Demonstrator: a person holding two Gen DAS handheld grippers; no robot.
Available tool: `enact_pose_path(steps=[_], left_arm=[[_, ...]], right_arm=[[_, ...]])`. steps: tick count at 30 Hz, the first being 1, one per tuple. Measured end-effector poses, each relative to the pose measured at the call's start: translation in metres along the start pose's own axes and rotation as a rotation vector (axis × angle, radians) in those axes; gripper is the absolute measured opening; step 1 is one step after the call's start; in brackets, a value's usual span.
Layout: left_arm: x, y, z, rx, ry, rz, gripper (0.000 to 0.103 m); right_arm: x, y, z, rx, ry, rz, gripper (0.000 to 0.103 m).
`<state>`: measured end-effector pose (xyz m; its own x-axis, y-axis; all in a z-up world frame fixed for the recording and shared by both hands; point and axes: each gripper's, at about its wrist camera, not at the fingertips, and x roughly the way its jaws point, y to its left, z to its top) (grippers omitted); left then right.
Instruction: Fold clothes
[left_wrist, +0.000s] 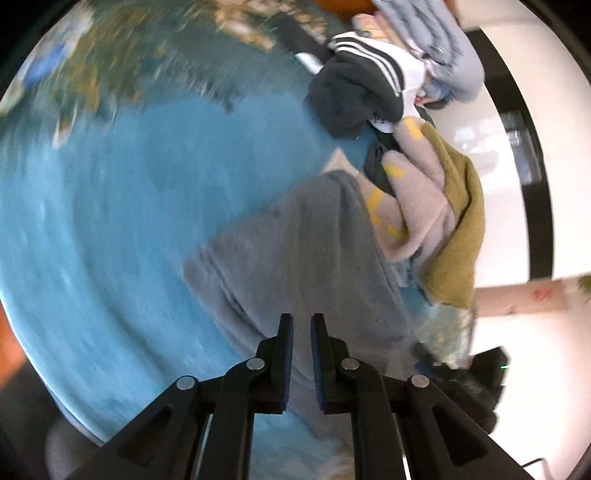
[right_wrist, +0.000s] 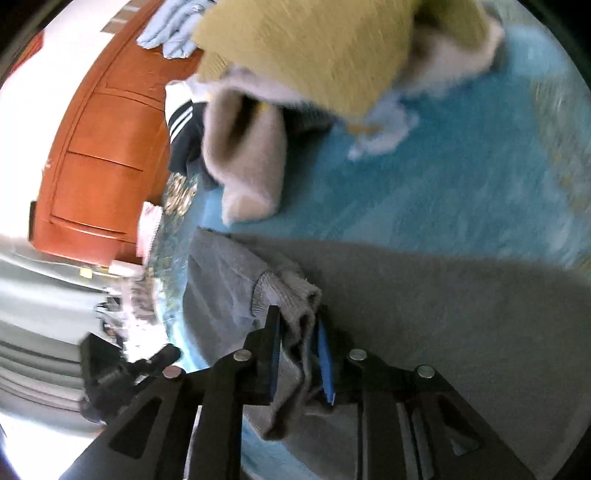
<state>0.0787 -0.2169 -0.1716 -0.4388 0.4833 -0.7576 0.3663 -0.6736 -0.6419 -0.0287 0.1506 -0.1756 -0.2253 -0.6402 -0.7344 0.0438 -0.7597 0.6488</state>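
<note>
Gray sweater (right_wrist: 424, 314) cuff between right jaws only

No text, brand or number can be read in either view. The beige fleece garment (left_wrist: 413, 199) carries yellow marks, too blurred and folded to make out as letters. The cardboard box (left_wrist: 524, 295) at the right edge of the left wrist view bears a small red stamp whose characters cannot be told. The white cloth under the dark striped garment (left_wrist: 365, 88) shows a tiny dark print, illegible
</note>
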Motion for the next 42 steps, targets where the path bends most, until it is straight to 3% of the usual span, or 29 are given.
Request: enact_pose_path(steps=[5, 8, 13, 18, 23, 28, 32, 38, 42], left_arm=[[0.019, -0.029, 0.031, 0.14, 0.012, 0.071, 0.012], [0.034, -0.051, 0.049, 0.22, 0.023, 0.077, 0.012], [0.069, -0.07, 0.072, 0.31, 0.044, 0.117, 0.012], [0.11, -0.038, 0.083, 0.26, 0.128, 0.201, 0.012], [0.11, -0.024, 0.086, 0.176, 0.127, 0.143, 0.012], [0.08, -0.033, 0.069, 0.208, 0.089, 0.115, 0.012], [0.059, -0.034, 0.03, 0.249, 0.066, 0.063, 0.012], [0.074, -0.016, -0.01, 0.259, 0.142, 0.172, 0.012], [0.077, -0.012, -0.016, 0.237, 0.141, 0.19, 0.012]], right_arm=[[-0.009, 0.042, 0.009, -0.174, -0.073, -0.121, 0.021], [0.003, 0.062, 0.003, -0.273, -0.025, -0.104, 0.021], [0.038, 0.062, -0.01, -0.297, 0.049, -0.153, 0.022], [0.055, 0.042, -0.011, -0.241, 0.092, -0.191, 0.022], [0.058, 0.031, -0.013, -0.201, 0.1, -0.186, 0.022], [0.032, 0.045, -0.018, -0.224, 0.047, -0.193, 0.022], [0.018, 0.05, -0.031, -0.25, 0.029, -0.178, 0.022], [0.029, 0.042, -0.048, -0.233, 0.048, -0.167, 0.023], [0.036, 0.037, -0.059, -0.221, 0.061, -0.16, 0.022]])
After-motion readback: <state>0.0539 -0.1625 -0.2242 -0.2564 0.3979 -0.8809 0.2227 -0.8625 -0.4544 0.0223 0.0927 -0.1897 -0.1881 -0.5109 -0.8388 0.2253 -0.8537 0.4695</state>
